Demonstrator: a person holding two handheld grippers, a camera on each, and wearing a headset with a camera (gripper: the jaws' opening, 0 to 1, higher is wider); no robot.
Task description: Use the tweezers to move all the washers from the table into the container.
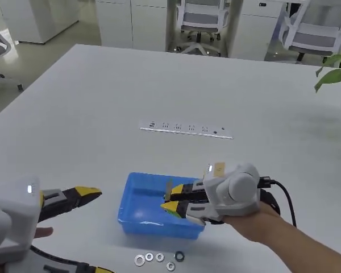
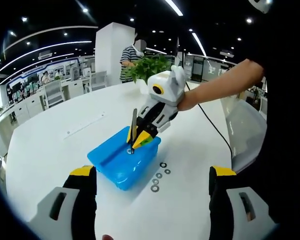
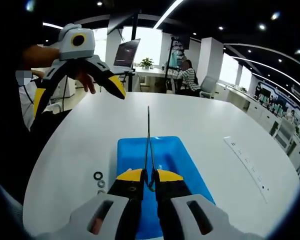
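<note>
A white table is spread across most of the head view. A blue container is set on it at lower centre, and a few washers are scattered just below it near the bottom edge. A long socket strip is seen flat at mid-frame, well apart from both.

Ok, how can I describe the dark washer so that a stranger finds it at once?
Find the blue container on the white table; a small group of washers lies on the table by its near wall. The dark washer is at the group's right end in the head view, and its neighbours are bright silver.
</note>
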